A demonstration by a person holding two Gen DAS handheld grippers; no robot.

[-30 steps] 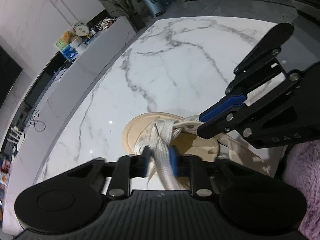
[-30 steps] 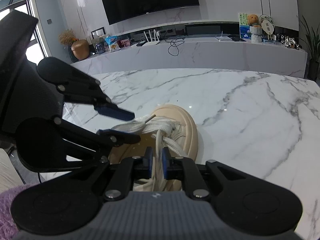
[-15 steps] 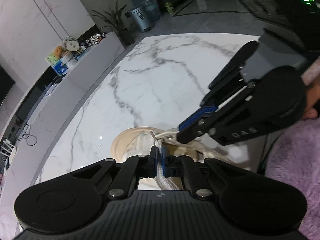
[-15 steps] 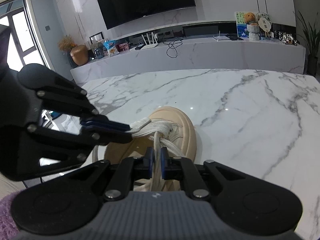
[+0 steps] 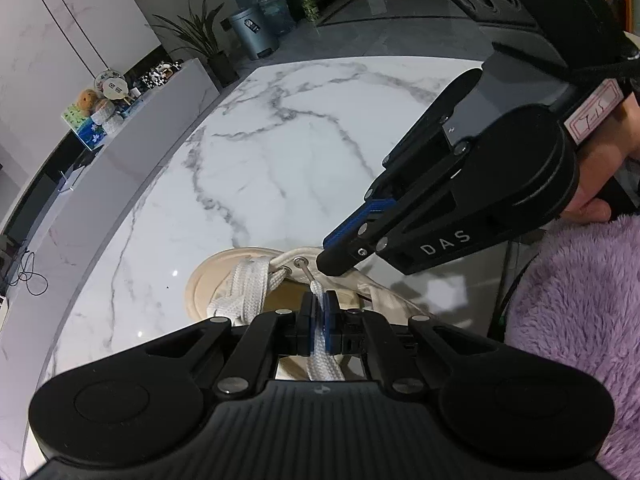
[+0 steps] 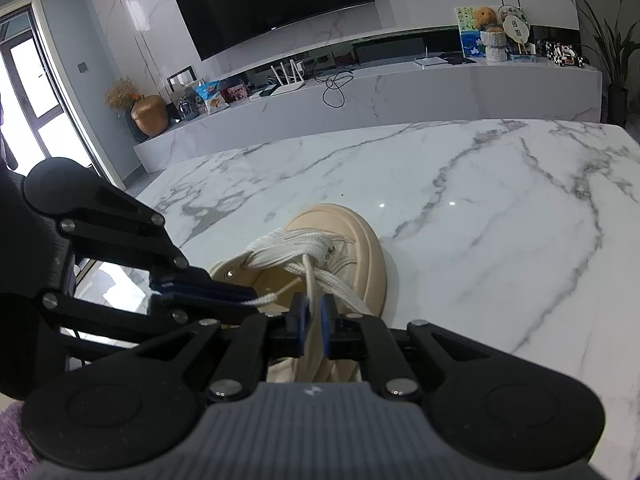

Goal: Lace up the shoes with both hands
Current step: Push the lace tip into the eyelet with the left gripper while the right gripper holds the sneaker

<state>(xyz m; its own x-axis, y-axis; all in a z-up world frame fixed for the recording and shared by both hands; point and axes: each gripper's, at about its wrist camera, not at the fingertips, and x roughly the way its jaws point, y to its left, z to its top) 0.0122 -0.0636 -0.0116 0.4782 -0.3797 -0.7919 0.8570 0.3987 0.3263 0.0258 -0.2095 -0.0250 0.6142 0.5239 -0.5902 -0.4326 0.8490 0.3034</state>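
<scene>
The beige shoe (image 5: 224, 276) sits on the marble desk (image 5: 280, 168) just in front of me, toe pointing away, its lower eyelets already crossed with white lace (image 5: 250, 284). My left gripper (image 5: 319, 312) has just been closing and now pinches one lace end a little behind its stiff tip (image 5: 307, 273), which pokes out toward a metal eyelet (image 5: 298, 263) on the right flap. My right gripper (image 6: 314, 316) is clamped on the other strand (image 6: 310, 280), which runs up out of the crossed laces, and in the left view its fingers hover right beside that eyelet. The main risk, as I judge it, is the short stub of tip: it looks thin and slightly bent, so if I push it at an angle it may glance off the metal ring and fold instead of going through. The woven lace behind it is soft, so it could slide in my grip and lose aim. The two grippers are also very close together, and a careless move could knock one into the other or drag the flap sideways. Pulling hard with the right could shift the whole shoe on the smooth desk, since nothing pins it down.
</scene>
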